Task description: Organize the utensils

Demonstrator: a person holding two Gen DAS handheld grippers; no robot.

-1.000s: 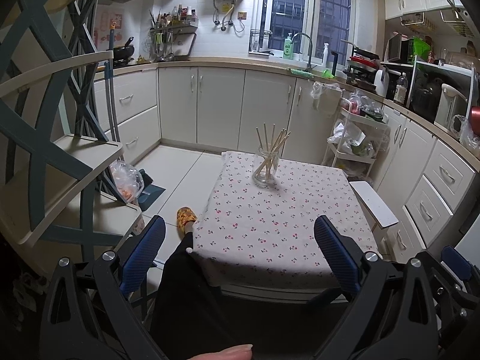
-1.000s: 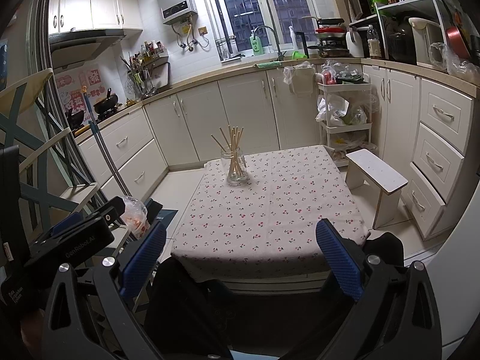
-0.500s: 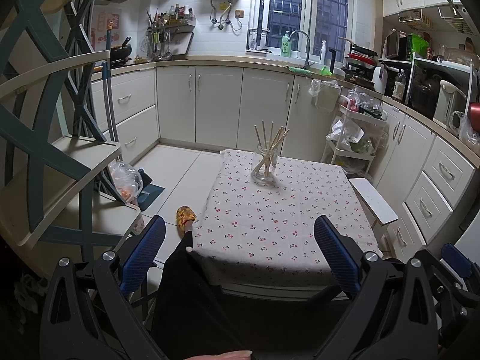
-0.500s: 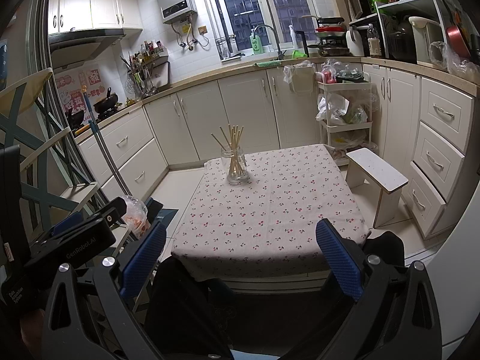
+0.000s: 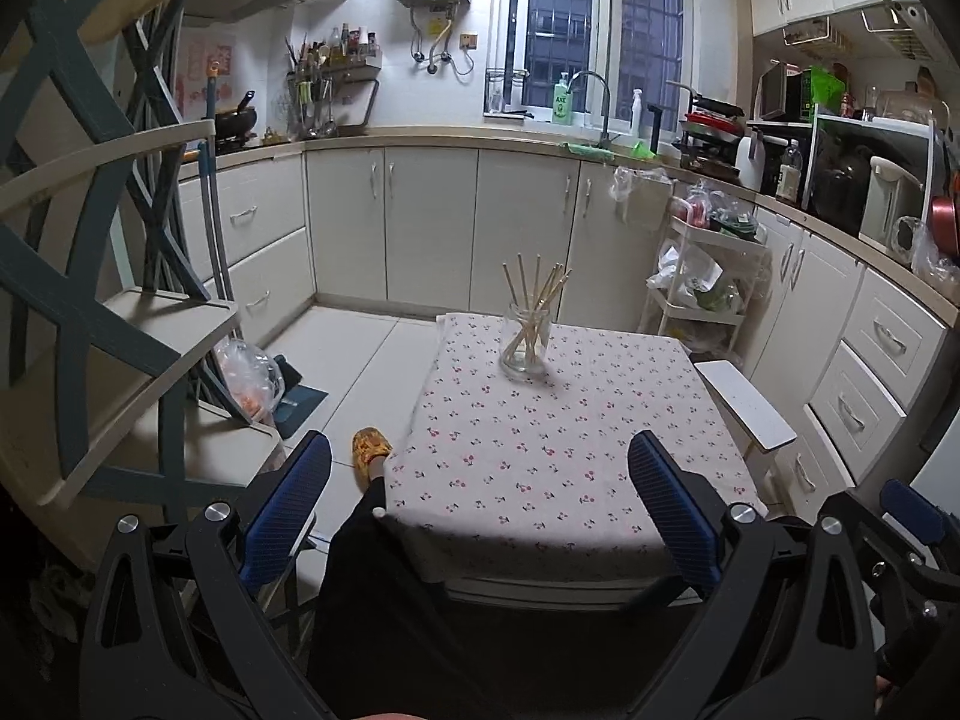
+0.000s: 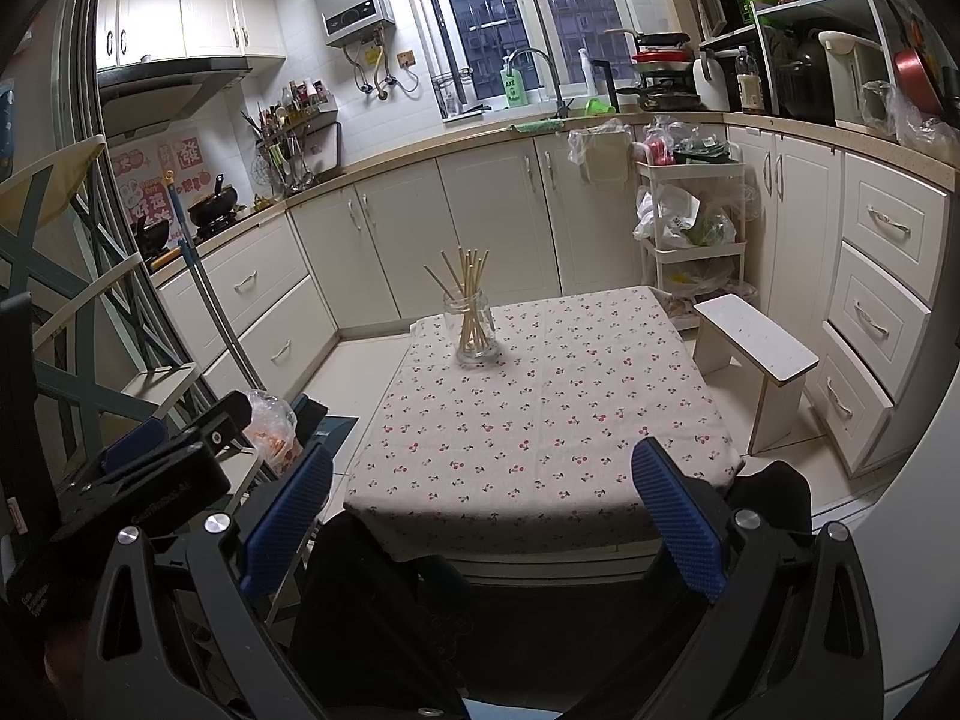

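A clear glass jar (image 5: 527,342) holding several wooden chopsticks (image 5: 540,291) stands upright near the far edge of a low table with a cherry-print cloth (image 5: 540,450). It also shows in the right wrist view, jar (image 6: 476,333) and chopsticks (image 6: 467,279). My left gripper (image 5: 480,492) is open and empty, held back over the table's near edge. My right gripper (image 6: 480,495) is open and empty, likewise short of the table (image 6: 540,420). The left gripper's body shows at the left of the right wrist view (image 6: 156,468).
A white stool (image 6: 756,348) stands right of the table. A shelf rack (image 5: 120,312) stands at left, with a plastic bag (image 5: 249,378) on the floor. Kitchen cabinets (image 5: 432,228) line the back and right. A person's leg and yellow slipper (image 5: 369,450) are beside the table.
The left wrist view has tilted slightly, so the jar sits a little lower and nearer in it. The right gripper has hardly moved. Both stay open.
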